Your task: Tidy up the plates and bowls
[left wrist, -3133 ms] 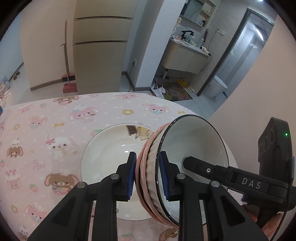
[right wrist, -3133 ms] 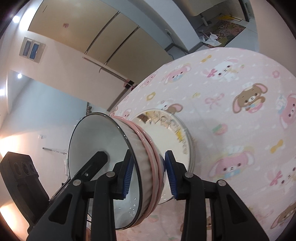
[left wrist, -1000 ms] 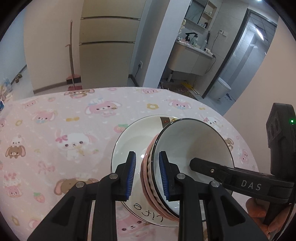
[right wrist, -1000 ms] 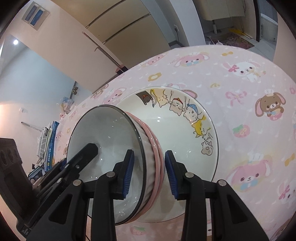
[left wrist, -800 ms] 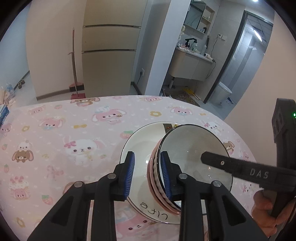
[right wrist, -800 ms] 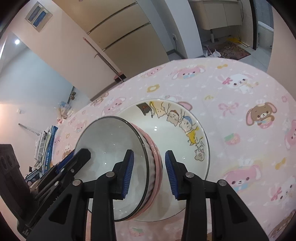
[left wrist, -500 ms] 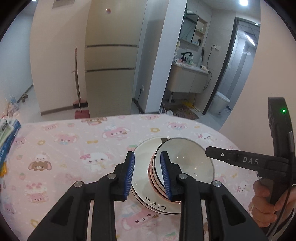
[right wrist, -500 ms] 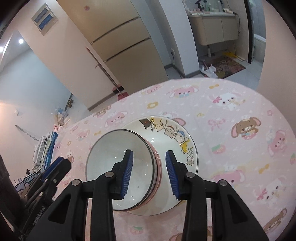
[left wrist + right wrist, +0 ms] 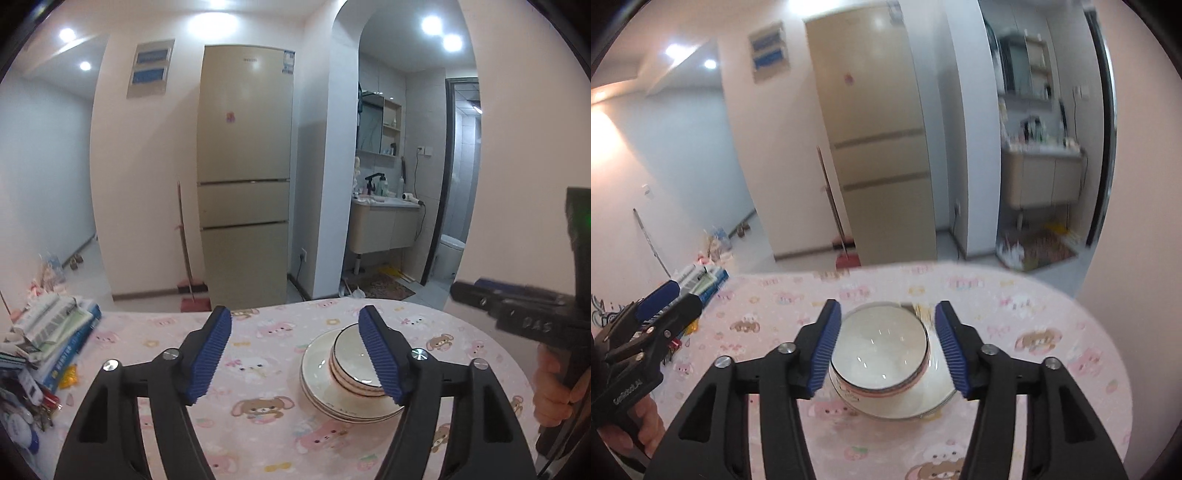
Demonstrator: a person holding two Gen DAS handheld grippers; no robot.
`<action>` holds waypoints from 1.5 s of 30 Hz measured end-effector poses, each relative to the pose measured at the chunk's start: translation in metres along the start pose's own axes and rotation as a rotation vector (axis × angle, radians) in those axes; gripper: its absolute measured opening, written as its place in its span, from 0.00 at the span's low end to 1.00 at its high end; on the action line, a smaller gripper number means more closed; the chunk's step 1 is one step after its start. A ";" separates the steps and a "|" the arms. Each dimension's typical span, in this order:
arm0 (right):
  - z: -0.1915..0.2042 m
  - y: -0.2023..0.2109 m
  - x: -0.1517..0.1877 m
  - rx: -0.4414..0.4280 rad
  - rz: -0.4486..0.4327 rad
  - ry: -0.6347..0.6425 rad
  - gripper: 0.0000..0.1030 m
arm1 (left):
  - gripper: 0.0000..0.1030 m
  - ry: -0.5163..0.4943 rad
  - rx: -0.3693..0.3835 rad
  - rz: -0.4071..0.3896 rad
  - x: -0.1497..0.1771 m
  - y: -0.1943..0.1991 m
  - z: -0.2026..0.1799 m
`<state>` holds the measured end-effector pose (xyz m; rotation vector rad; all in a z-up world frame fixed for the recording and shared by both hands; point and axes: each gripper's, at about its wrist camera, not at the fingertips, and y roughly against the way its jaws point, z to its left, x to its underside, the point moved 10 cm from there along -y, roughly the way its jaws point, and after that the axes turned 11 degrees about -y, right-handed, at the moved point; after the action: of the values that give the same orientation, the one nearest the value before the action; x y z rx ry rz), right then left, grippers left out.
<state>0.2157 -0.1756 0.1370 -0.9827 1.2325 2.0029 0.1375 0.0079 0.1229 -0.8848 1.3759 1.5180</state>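
Two glossy round bowls [image 9: 354,363] nested on plate [image 9: 314,373]; both grippers' [image 9: 295,354] [image 9: 886,347] jaws just spread, empty.

Right gripper [image 9: 886,345] just opened, empty; bowls [image 9: 882,354] on plate [image 9: 938,397].

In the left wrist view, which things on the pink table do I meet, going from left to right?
Pile of books and papers → stack of white bowls on white plates → black right gripper held by a hand.

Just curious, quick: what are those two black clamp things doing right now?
Left gripper: jaws just opened, holding nothing.
Right gripper: jaws just opened, holding nothing.
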 end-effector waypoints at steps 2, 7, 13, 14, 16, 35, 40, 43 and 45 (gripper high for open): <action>0.011 0.019 -0.005 -0.042 -0.062 0.012 0.66 | 0.85 -0.022 -0.024 -0.031 -0.003 0.017 0.005; 0.038 0.053 -0.012 -0.123 -0.204 0.068 0.91 | 0.92 -0.037 -0.067 -0.124 -0.011 0.059 0.015; 0.046 0.068 0.004 -0.099 -0.333 0.141 1.00 | 1.00 -0.034 -0.097 -0.265 0.003 0.083 0.017; 0.042 0.064 0.009 -0.089 -0.338 0.135 1.00 | 1.00 -0.039 -0.106 -0.278 0.008 0.082 0.017; 0.035 0.051 0.020 -0.098 -0.311 0.102 1.00 | 1.00 -0.043 -0.129 -0.304 0.019 0.077 0.019; 0.007 -0.021 0.105 -0.038 -0.342 0.198 1.00 | 1.00 -0.014 -0.088 -0.244 0.110 0.000 0.012; -0.006 -0.028 0.110 -0.020 -0.336 0.169 1.00 | 1.00 -0.034 -0.053 -0.238 0.113 -0.014 0.002; -0.012 -0.033 0.114 -0.018 -0.315 0.142 1.00 | 1.00 -0.002 -0.037 -0.235 0.118 -0.022 0.002; -0.014 -0.035 0.114 -0.009 -0.312 0.150 1.00 | 1.00 0.008 -0.009 -0.216 0.126 -0.032 0.001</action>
<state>0.1828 -0.1632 0.0219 -1.2643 1.0694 1.7193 0.1214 0.0265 -0.0051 -1.0123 1.2370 1.3579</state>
